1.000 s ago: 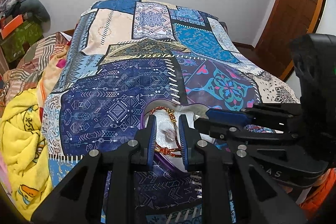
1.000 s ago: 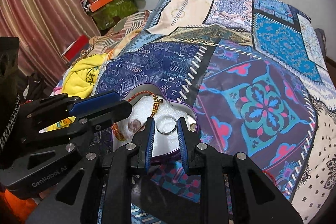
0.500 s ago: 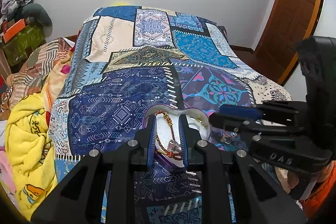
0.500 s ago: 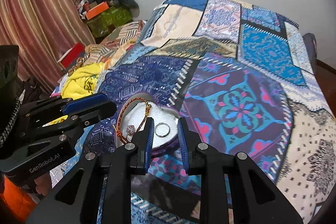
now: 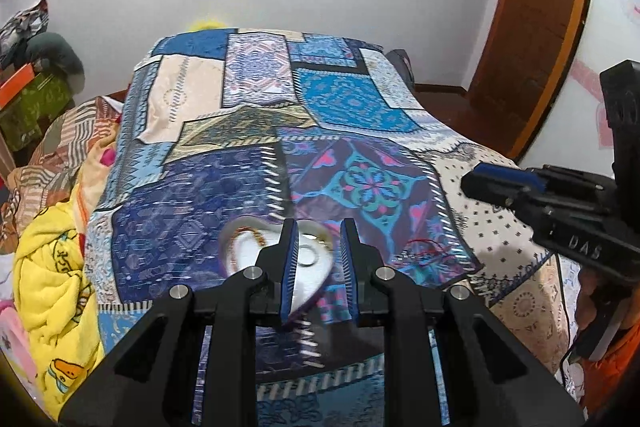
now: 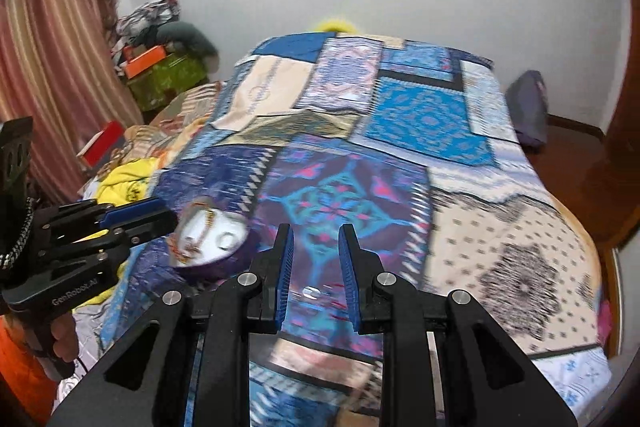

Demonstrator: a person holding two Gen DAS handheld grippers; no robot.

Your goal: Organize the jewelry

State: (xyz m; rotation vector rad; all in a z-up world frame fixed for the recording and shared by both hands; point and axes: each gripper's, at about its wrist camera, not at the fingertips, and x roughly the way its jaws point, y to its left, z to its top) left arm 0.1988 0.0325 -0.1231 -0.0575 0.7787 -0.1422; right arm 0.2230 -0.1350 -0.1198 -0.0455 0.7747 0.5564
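A heart-shaped purple box [image 5: 240, 259] with a white lining lies on the patchwork bedspread [image 5: 200, 187]. In it are a red-and-gold bracelet [image 5: 248, 233] and a silver ring [image 5: 306, 253]. My left gripper [image 5: 318, 267] hovers above and behind the box, jaws a narrow gap apart with nothing between them. In the right wrist view the box [image 6: 208, 239] sits to the left, under the left gripper [image 6: 136, 215]. My right gripper [image 6: 316, 267] is open by a narrow gap and empty, over the bedspread. A small shiny blurred thing [image 6: 310, 293] lies below it.
A red thread-like piece [image 5: 428, 251] lies on the bedspread right of the box. A yellow blanket [image 5: 52, 275] is heaped along the bed's left side, with boxes and clothes [image 6: 160, 67] beyond. A wooden door [image 5: 532, 27] stands at the right.
Both grippers have pulled back and risen from the heart box, which looks smaller and farther. In the right wrist view the box has slid left, out from between the fingers.
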